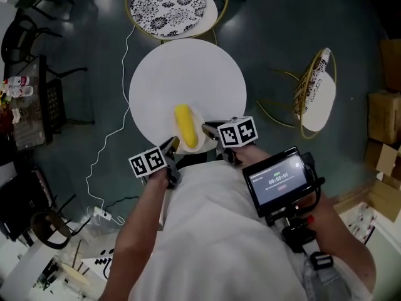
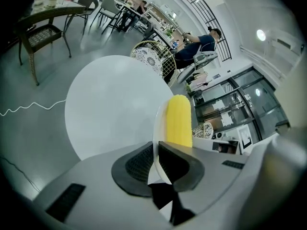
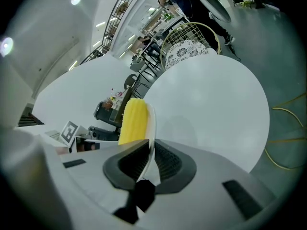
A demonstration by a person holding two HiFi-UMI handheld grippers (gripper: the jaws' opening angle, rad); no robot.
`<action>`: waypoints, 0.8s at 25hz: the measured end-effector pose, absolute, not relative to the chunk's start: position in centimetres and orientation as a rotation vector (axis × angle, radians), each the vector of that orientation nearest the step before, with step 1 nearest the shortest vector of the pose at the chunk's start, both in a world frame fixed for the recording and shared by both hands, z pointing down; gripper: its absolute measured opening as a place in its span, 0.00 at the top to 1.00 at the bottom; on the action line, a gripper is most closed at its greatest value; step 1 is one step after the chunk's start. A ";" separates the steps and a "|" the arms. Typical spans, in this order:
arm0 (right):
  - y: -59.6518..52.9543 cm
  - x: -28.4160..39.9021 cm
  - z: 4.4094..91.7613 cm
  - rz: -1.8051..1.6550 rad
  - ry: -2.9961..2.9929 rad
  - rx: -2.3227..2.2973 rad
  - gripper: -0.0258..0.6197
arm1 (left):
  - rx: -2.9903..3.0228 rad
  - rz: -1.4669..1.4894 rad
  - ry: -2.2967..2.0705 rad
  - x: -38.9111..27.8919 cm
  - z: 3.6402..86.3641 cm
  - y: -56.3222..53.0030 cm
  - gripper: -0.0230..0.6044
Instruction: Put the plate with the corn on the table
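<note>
A yellow corn cob (image 1: 185, 125) lies on a small white plate (image 1: 198, 119) held over the near edge of the round white table (image 1: 188, 80). My left gripper (image 1: 170, 146) is shut on the plate's left rim (image 2: 156, 128), and the corn (image 2: 178, 121) shows just past its jaws. My right gripper (image 1: 209, 131) is shut on the plate's right rim (image 3: 151, 128), with the corn (image 3: 133, 121) beside it. Whether the plate touches the tabletop cannot be told.
A patterned round chair (image 1: 168, 6) stands beyond the table, and a gold-framed chair (image 1: 315, 93) to the right. A white cable (image 1: 106, 143) runs over the dark floor at left. Cardboard boxes (image 1: 383, 115) sit at the right edge. A dark table (image 1: 28, 99) stands at left.
</note>
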State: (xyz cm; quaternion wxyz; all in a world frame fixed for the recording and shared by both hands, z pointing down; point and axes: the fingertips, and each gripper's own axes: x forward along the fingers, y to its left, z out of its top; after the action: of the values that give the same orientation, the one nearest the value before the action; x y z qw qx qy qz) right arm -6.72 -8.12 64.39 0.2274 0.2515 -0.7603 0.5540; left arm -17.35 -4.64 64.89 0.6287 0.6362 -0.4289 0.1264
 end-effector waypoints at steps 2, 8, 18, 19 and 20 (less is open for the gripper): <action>-8.6 -6.8 64.8 1.525 -2.089 0.696 0.90 | 1.455 0.300 -0.975 -17.4 65.3 -5.1 0.90; -9.5 -6.6 66.2 1.534 -2.059 0.721 0.90 | 1.458 0.341 -0.954 -17.4 66.6 -6.4 0.90; -12.4 -6.8 70.1 1.546 -2.029 0.785 0.90 | 1.469 0.388 -0.926 -17.8 70.1 -9.6 0.90; -12.5 -6.7 70.2 1.551 -2.031 0.789 0.90 | 1.469 0.393 -0.925 -17.6 70.2 -9.7 0.90; -12.6 -6.7 70.3 1.559 -2.034 0.791 0.90 | 1.469 0.397 -0.924 -17.6 70.4 -9.8 0.90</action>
State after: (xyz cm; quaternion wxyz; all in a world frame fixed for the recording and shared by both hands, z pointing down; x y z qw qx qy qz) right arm -6.75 -12.58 70.29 0.2276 0.2872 -0.7385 0.5660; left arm -17.57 -9.83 70.38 0.6296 0.6412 -0.4032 0.1731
